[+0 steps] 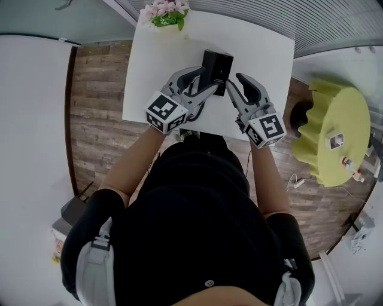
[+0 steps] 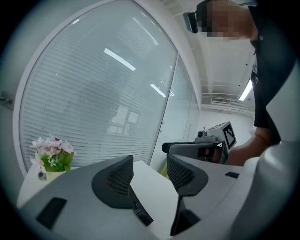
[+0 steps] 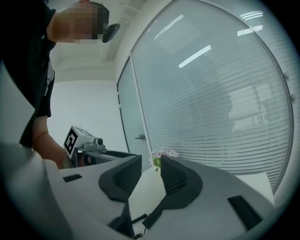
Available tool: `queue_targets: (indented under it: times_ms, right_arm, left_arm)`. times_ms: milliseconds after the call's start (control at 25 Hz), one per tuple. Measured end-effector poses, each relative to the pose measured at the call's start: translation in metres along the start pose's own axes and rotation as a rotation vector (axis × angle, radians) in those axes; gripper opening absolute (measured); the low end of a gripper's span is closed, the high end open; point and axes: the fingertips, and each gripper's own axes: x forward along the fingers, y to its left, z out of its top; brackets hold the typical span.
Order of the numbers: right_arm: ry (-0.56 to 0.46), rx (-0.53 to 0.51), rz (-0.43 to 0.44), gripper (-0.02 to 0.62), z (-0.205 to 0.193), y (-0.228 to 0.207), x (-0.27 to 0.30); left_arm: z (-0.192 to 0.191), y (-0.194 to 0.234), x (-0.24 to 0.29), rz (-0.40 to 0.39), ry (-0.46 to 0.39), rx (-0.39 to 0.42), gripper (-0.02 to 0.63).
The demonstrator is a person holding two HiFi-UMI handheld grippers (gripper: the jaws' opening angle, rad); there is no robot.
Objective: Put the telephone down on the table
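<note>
The black telephone [image 1: 216, 70] stands on the white table [image 1: 157, 67], toward its middle. My left gripper [image 1: 200, 81] hovers just left of it and my right gripper [image 1: 235, 88] just right of it, both above the tabletop and pointing away from me. In the left gripper view the left gripper [image 2: 150, 176] is open with only bare table between its pads. The right gripper [image 3: 151, 176] stands with a narrower gap and nothing in it. A dark part and a cord [image 3: 149, 219] show low beneath the right jaws.
A pot of pink flowers [image 1: 166, 13] sits at the table's far left corner, by a wall of glass with blinds [image 2: 103, 93]. A round yellow-green side table [image 1: 338, 131] with small items stands to the right on the wooden floor [image 1: 99, 119].
</note>
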Motion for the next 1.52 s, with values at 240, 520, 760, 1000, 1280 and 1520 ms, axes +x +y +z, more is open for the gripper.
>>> queue_targets:
  times_ms: [240,520,760,1000,1280,1520]
  right_arm:
    - [-0.041,-0.080,0.004,0.049,0.019,0.020,-0.012]
    - [-0.078,-0.136,0.013,0.025,0.031,0.033,-0.017]
    - [-0.092,-0.163,0.017,0.023,0.040,0.041,-0.019]
    - [-0.099,-0.154,0.021,0.023,0.040,0.046,-0.018]
    - [-0.100,-0.147,0.020,0.023,0.039,0.048,-0.018]
    - [-0.087,-0.139,0.019,0.023,0.034,0.050,-0.019]
  left_arm:
    - [0.028,-0.019,-0.011,0.034,-0.069,0.130,0.086]
    - [0.043,-0.029,-0.019,0.067,-0.128,0.218,0.011]
    - [0.052,-0.034,-0.023,0.065,-0.203,0.200,0.009]
    - [0.054,-0.032,-0.025,0.064,-0.207,0.201,0.009]
    - [0.052,-0.034,-0.027,0.051,-0.202,0.196,0.009]
    - [0.047,-0.036,-0.030,0.044,-0.182,0.204,0.009]
